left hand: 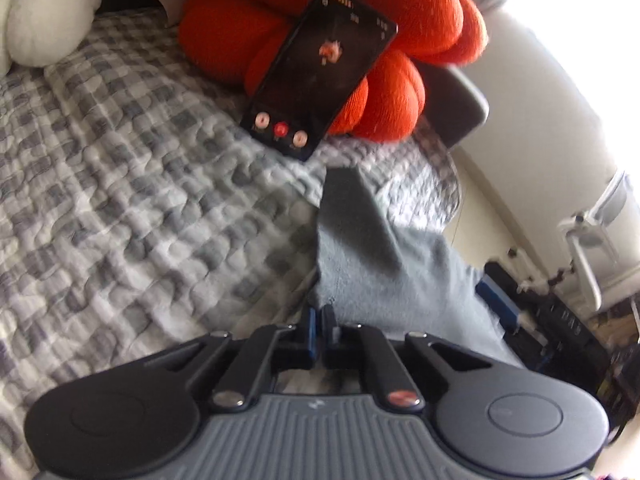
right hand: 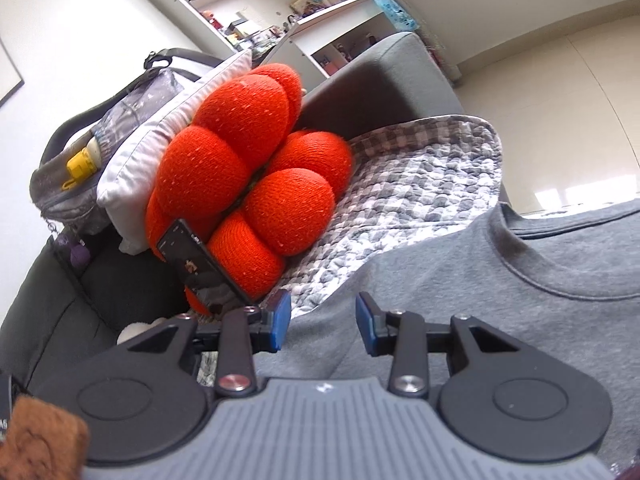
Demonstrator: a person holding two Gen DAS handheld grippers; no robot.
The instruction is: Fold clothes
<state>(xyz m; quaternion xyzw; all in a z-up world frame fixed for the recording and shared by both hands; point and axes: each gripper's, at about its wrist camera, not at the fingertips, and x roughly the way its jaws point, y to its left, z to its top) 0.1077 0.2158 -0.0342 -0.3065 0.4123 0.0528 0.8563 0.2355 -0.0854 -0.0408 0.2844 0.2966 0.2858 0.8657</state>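
lying rumpled, grey sweatshirt point(right hand: 500, 280) with ribbed collar

A home, a living room by the look of it: a grey sofa point(right hand: 400, 76) under a checked quilt point(left hand: 132, 184), an orange knot cushion point(right hand: 248, 168), a white pillow point(right hand: 160, 136), a plush toy point(left hand: 48, 20), and white shelves point(right hand: 280, 12) crowded with books and small household things.

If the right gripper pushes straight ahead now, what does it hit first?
Most likely the grey sweatshirt: it lies between and just beyond the open right gripper. The checked quilt comes after it. Depth is hard to judge.
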